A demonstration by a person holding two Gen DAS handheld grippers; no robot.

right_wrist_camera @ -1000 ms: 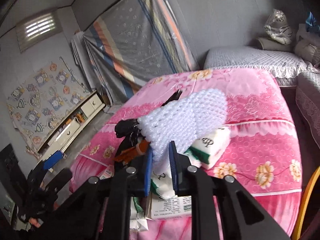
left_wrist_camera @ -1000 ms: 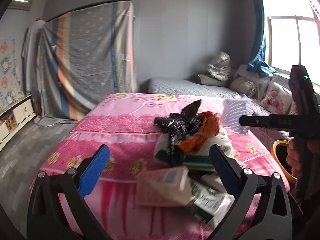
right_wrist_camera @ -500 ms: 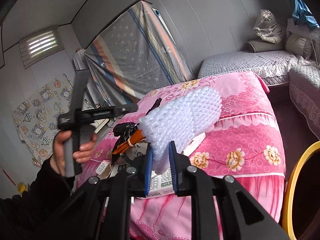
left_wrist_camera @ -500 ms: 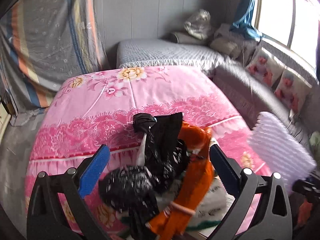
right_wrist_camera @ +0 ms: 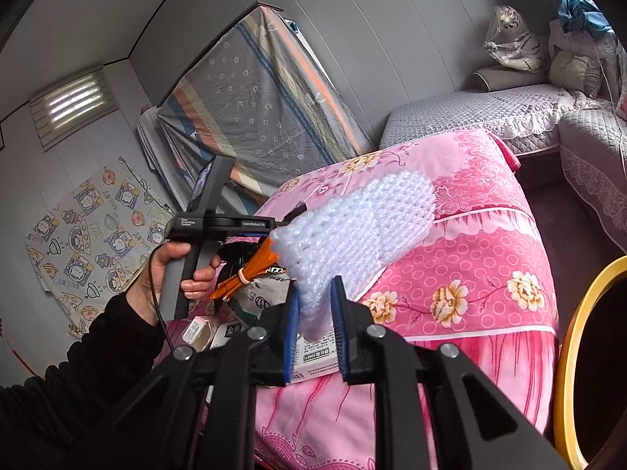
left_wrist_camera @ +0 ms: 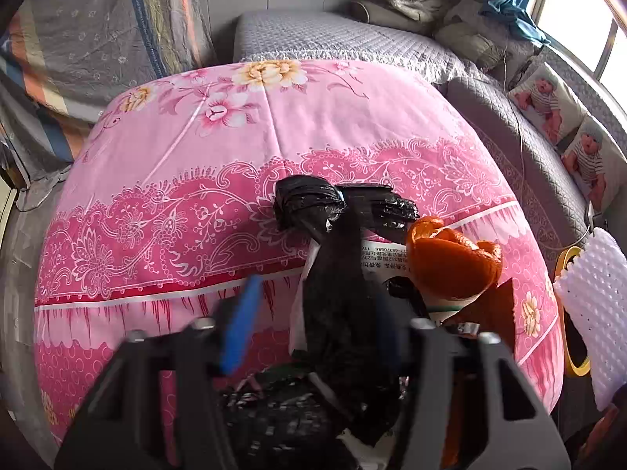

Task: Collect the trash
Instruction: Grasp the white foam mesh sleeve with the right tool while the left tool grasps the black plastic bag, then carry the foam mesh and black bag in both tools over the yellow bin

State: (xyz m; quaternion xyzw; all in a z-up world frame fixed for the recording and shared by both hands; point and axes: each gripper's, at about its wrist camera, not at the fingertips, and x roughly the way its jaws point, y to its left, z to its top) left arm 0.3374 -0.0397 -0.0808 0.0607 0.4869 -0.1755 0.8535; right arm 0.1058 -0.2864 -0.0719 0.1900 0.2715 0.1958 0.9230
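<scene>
A heap of trash lies on the pink floral bed (left_wrist_camera: 188,149): a crumpled black plastic bag (left_wrist_camera: 337,274), an orange bag (left_wrist_camera: 454,266) and printed paper cartons (right_wrist_camera: 313,352). My left gripper (left_wrist_camera: 325,313) points down over the heap and its jaws are closing. The black bag stands between them, a gap still shows beside the blurred blue left pad (left_wrist_camera: 239,321), and the right pad is hidden behind the bag. My right gripper (right_wrist_camera: 315,313) is shut on a white foam net sleeve (right_wrist_camera: 352,235), held up in the air beside the bed.
A yellow-rimmed bin (right_wrist_camera: 568,333) stands on the floor at the bed's right side. A grey quilted daybed (left_wrist_camera: 333,39) with cushions runs along the far wall and under the window. A person's hand (right_wrist_camera: 168,274) in a black sleeve grips the left tool's handle.
The left gripper has swung in close over the heap and tipped downward, and its jaws have narrowed around the black bag. The right gripper still holds the foam sleeve and has drifted a little.
</scene>
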